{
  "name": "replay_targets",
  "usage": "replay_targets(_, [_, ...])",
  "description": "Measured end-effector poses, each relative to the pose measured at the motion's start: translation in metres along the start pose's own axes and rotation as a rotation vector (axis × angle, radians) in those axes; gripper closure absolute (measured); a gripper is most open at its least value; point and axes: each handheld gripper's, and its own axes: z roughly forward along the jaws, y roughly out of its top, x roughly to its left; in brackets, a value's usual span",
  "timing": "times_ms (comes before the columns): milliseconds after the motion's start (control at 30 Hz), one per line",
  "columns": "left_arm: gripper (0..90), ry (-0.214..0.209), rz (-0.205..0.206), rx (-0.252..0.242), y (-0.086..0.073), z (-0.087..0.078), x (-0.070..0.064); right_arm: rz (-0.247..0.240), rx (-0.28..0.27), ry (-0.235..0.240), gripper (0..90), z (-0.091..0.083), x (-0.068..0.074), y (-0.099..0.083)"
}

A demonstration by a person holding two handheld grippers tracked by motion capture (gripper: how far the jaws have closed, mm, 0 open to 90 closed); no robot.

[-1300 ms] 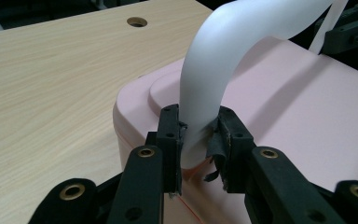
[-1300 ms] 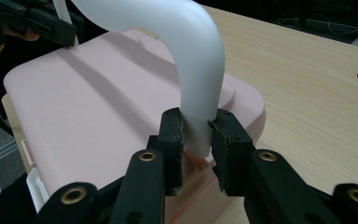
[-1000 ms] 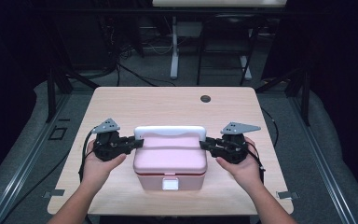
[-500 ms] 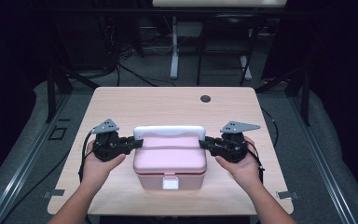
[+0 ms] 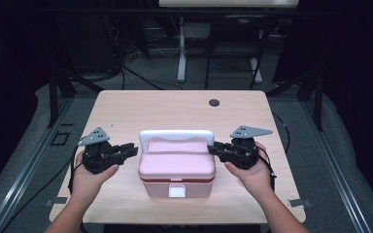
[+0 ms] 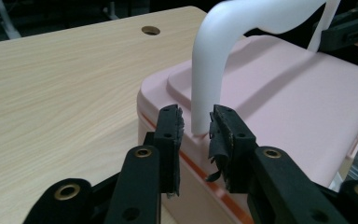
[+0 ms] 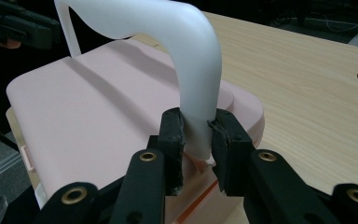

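A pink lidded box (image 5: 177, 167) stands at the middle of the wooden table (image 5: 141, 111), its white handle (image 5: 175, 135) raised upright. My left gripper (image 5: 131, 148) is at the box's left end. In the left gripper view its jaws (image 6: 196, 119) flank the foot of the handle (image 6: 209, 60) with a small gap, open. My right gripper (image 5: 212, 147) is at the box's right end. The right gripper view shows it (image 7: 198, 119) shut on the other foot of the handle (image 7: 196, 60), just above the lid (image 7: 98, 102).
A round cable hole (image 5: 214, 102) sits in the table's far right part. The box is near the front edge, with bare wood behind it and on both sides. Beyond the table are dark floor, cables and stand legs (image 5: 181, 53).
My left gripper has drawn back a little to the left, away from the box's end. The right gripper and the box have stayed put.
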Motion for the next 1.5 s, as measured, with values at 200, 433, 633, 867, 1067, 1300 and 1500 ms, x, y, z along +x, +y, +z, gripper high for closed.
replay_targets(200, [79.6, -0.013, -0.006, 0.007, -0.009, -0.003, 0.001, 0.005, -0.017, 0.001, 74.3, -0.003, 0.000, 0.006])
replay_targets(433, [89.1, -0.047, -0.011, 0.007, -0.020, -0.006, -0.003, 0.013, -0.022, 0.002, 74.4, -0.005, -0.001, 0.011])
replay_targets(633, [90.0, -0.072, -0.003, 0.029, -0.027, -0.003, -0.010, 0.021, -0.027, 0.001, 74.3, -0.005, -0.002, 0.014])
replay_targets(867, [90.0, -0.079, 0.005, 0.034, -0.031, -0.001, -0.014, 0.022, -0.028, 0.000, 74.3, -0.005, -0.003, 0.017])
replay_targets(1067, [90.0, -0.094, 0.010, 0.051, -0.033, 0.004, -0.019, 0.021, -0.028, 0.001, 74.3, -0.006, -0.003, 0.018])
replay_targets(1300, [90.0, -0.122, 0.018, 0.063, -0.029, 0.012, -0.026, 0.020, -0.027, 0.000, 74.3, -0.006, -0.003, 0.018])
replay_targets(1500, [90.0, -0.144, 0.036, 0.073, -0.024, 0.021, -0.033, 0.018, -0.026, -0.001, 74.3, -0.006, -0.002, 0.017])
